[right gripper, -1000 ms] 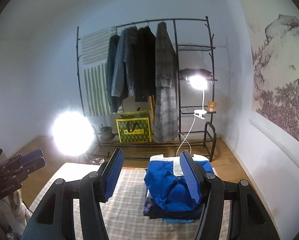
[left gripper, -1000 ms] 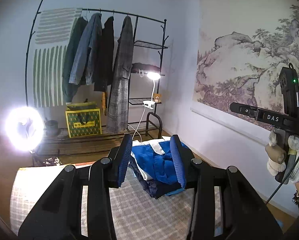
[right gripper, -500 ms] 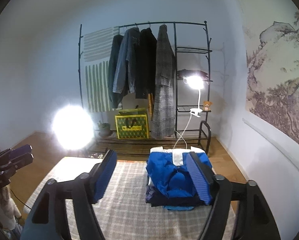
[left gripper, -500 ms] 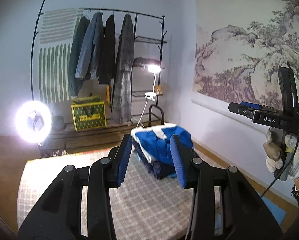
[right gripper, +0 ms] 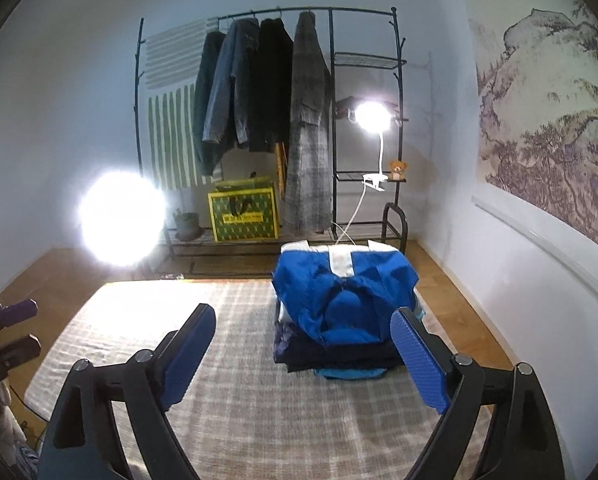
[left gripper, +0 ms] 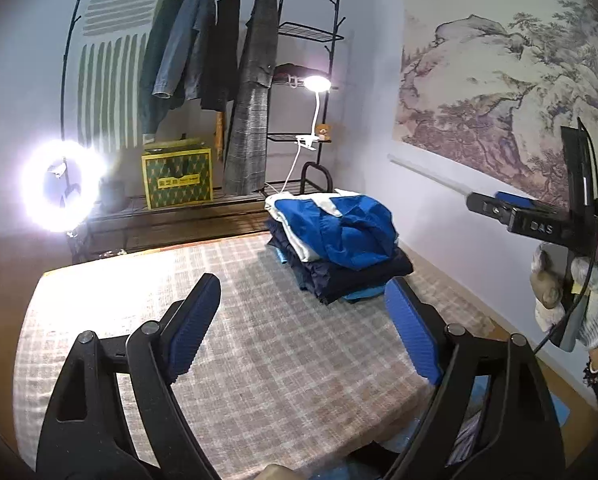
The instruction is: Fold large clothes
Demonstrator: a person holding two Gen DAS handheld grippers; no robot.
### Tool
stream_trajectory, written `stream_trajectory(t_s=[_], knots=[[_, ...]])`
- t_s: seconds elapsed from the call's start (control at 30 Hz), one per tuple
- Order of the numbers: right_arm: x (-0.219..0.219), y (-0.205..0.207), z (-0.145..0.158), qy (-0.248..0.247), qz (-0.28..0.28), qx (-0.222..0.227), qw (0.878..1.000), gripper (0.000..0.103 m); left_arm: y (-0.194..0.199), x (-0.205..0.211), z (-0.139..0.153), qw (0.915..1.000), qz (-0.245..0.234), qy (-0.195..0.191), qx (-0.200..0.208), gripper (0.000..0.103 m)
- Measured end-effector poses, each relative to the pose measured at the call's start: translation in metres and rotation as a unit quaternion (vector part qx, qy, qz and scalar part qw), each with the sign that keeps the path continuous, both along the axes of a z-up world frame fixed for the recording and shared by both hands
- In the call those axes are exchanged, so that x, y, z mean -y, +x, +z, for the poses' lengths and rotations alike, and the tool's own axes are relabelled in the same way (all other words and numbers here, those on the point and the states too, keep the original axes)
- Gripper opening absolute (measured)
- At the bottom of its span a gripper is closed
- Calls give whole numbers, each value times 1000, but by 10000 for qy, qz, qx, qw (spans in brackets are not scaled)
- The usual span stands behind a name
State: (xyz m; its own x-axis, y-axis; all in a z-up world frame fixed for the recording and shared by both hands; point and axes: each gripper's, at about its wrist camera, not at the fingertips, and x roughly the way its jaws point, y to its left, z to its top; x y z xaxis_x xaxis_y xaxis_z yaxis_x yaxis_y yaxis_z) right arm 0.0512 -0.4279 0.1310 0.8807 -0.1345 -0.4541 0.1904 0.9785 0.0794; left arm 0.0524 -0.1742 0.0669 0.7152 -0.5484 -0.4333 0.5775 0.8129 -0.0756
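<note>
The left gripper (left gripper: 303,320) is standing released, its jaws having just been spreading wide with nothing between them, only checked cloth (left gripper: 259,340) below. The right gripper (right gripper: 303,356) is likewise released and empty, its jaws also having just been opening. Compared with a second ago, both are sitting lower over the table, which is now filling far more of each view.

At about one o'clock from the left gripper, the stack of folded clothes (left gripper: 335,240) is resting on the cloth, a blue and white garment (right gripper: 343,288) on top; from the right gripper it is lying nearly at twelve. Farther out, the clothes rack (right gripper: 267,120) is standing against the wall.

Judging by this, the hands are probably lowering to fetch the next garment; none is showing unfolded on the table.
</note>
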Motion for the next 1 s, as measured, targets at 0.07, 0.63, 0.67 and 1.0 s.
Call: stream_trajectory(t_s=[0.07,0.63,0.67,1.0], knots=[[-1,-1,-6,-117,-67,41,9999,103,2,0,-6,10000,29,29,30,88],[-24,15,-85,34,-119,-65,9999,103,19,4,-53,9995,165,251,74,103],[-25,17,-89,-29,-133,-57,9999,103,20,5,-56,9995,170,255,60,103],[-20,32,-116,40,-218,-213,9995,103,39,13,-86,9975,338,497,-365,103]])
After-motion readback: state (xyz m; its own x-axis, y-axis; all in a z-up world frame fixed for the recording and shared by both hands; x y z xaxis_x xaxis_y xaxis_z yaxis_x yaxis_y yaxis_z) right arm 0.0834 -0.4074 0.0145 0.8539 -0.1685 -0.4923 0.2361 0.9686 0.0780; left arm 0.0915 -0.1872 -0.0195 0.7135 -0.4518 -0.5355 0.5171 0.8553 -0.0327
